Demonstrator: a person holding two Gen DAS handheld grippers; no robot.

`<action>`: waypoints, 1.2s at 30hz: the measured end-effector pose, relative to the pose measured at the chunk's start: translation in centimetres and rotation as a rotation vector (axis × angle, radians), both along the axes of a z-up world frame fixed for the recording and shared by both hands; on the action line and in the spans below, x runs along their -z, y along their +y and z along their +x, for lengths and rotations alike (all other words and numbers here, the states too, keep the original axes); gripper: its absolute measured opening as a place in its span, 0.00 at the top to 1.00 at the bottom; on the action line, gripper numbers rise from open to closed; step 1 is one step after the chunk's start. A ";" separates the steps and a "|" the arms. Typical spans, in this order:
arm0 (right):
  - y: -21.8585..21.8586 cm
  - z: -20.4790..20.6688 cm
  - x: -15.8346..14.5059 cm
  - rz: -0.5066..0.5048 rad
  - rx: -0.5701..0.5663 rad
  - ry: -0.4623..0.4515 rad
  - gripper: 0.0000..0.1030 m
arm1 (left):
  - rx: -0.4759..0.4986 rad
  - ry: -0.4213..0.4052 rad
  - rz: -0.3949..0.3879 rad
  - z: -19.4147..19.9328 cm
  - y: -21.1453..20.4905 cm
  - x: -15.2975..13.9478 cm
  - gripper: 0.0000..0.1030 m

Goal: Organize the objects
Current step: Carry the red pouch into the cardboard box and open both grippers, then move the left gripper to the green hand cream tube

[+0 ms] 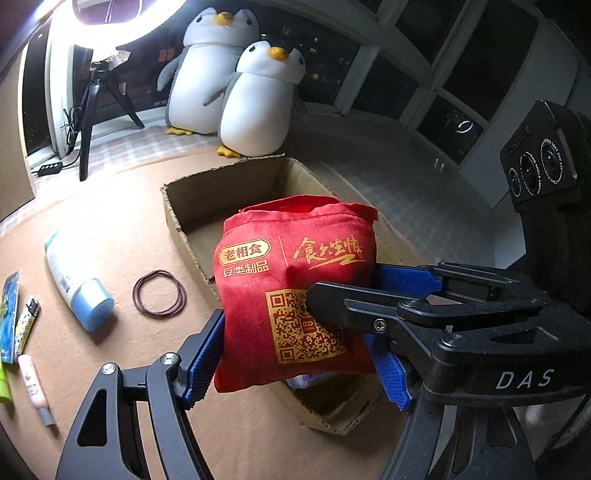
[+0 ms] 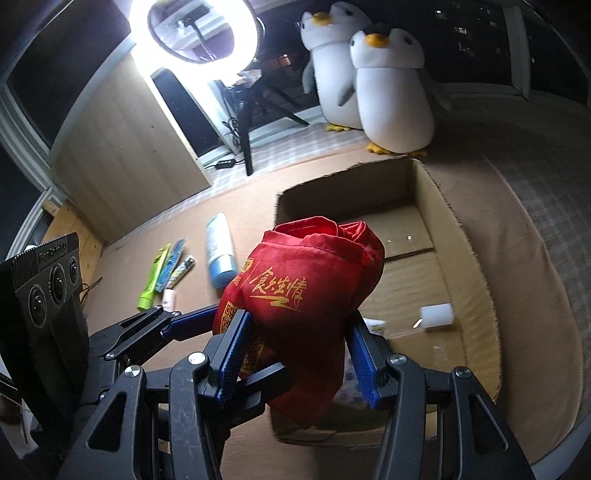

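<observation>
While clamped: both grippers (image 1: 295,354) (image 2: 299,358), red pouch (image 1: 295,266)

Dim room, glaring ring light (image 2: 192,29) overhead, fisheye-bent edges, perhaps slight motion blur.

2 penguins (image 1: 236,88), 1 bag (image 1: 291,288), 1 box (image 1: 221,184)

The red bag (image 1: 295,291) is clamped between the left gripper (image 1: 295,354) pads, above the cardboard box (image 1: 229,184). The right gripper (image 1: 345,291) pinches it from three o'clock. A bottle (image 1: 75,278) lies at nine o'clock.
</observation>
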State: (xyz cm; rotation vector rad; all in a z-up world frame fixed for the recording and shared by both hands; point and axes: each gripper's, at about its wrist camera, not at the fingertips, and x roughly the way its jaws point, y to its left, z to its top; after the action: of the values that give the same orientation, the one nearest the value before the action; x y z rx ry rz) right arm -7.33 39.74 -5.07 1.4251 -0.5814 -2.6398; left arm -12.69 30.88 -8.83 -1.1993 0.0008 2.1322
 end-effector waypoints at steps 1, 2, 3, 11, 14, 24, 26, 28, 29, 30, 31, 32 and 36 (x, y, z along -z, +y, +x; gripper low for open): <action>0.2 -0.1 0.1 0.000 0.002 -0.002 0.53 | 0.000 0.001 -0.003 -0.1 0.1 0.1 0.25; 0.5 -0.1 0.2 0.000 0.003 -0.005 0.53 | -0.001 0.002 -0.005 -0.1 0.1 0.1 0.25; 0.6 0.0 0.2 -0.001 0.005 -0.007 0.53 | -0.001 0.003 -0.008 -0.1 0.1 0.1 0.25; 0.6 0.3 0.0 0.003 0.017 -0.005 0.52 | -0.006 0.023 -0.023 0.5 -0.5 -0.3 0.25; 0.4 0.3 -0.1 0.007 0.019 -0.006 0.52 | -0.013 0.032 -0.014 0.7 -1.2 -0.8 0.25; -0.1 0.9 -1.3 0.018 0.049 0.008 0.52 | -0.054 0.031 0.007 1.3 -4.9 -1.9 0.25; -0.4 1.0 -1.6 0.012 0.049 0.017 0.52 | -0.077 0.029 0.007 1.3 -6.2 -1.9 0.25; -0.8 1.0 -1.9 0.003 0.046 0.026 0.52 | -0.100 0.024 0.011 1.4 -7.4 -2.0 0.25; -1.1 1.0 -1.9 -0.002 0.046 0.028 0.52 | -0.114 0.021 0.012 1.4 -8.3 -2.0 0.25; -1.4 1.0 -2.0 -0.008 0.043 0.032 0.52 | -0.131 0.018 0.014 1.3 -9.2 -1.9 0.25; -1.7 0.9 -2.1 -0.015 0.041 0.034 0.52 | -0.149 0.016 0.013 1.3 -10.2 -1.9 0.25; -2.1 0.9 -2.2 -0.024 0.037 0.035 0.52 | -0.167 0.014 0.009 1.2 -11.1 -1.9 0.25; -4.1 0.5 -2.4 -0.043 0.009 0.037 0.52 | -0.272 -0.010 0.006 0.6 -16.0 -1.4 0.25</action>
State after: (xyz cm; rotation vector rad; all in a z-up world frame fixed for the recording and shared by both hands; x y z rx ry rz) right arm -6.88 35.61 -2.72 1.3629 -0.6380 -2.6378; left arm -12.13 14.90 -7.47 -1.2662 -0.1826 2.3571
